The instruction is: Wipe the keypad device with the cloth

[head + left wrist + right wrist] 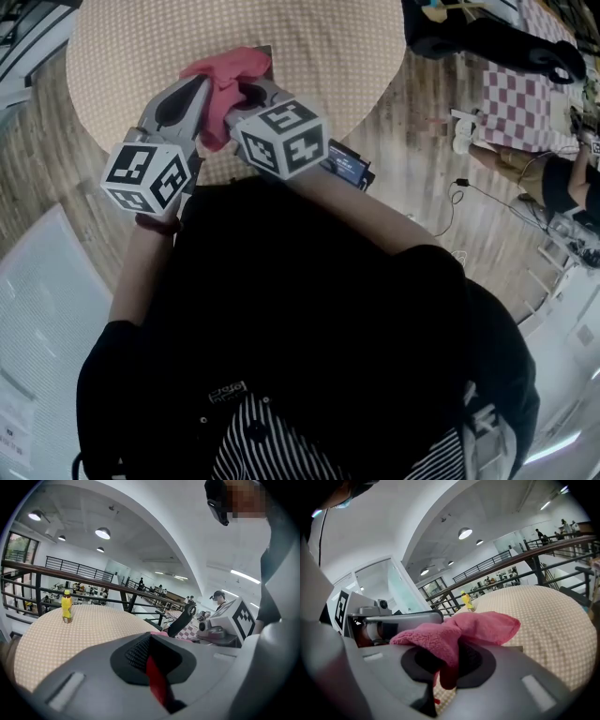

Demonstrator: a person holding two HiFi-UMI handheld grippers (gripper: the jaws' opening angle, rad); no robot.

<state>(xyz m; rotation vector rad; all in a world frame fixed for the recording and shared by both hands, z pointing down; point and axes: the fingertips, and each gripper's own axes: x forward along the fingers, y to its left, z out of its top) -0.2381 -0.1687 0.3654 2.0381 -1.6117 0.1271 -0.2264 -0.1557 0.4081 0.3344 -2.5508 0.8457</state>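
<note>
You are standing at a round bench (328, 47) covered in a beige dotted cloth, holding both tools close together over its near edge.

Your right tongs (447, 663) are clenched on a fluffy pink cloth (464, 630). A fold of it hangs down through the seam between the jaws, and the rest bunches up over the tips. From the head view, the pink cloth (225, 80) sits between the tips of the two tools, above the bench.

Your left tongs (150, 660) are pressed together. Only a thin red strip shows in the seam, and what it is cannot be told. Their tips lie just beside the cloth.

A dark flat keypad device with a blue panel (349, 167) peeks out just past the marker cube of your right tongs (248, 94), near the bench's rim and partly hidden by your forearm. Whether it rests on the bench cannot be told. The cloth is apart from it.

A small yellow bottle (66, 606) stands upright at the far side of the bench.
</note>
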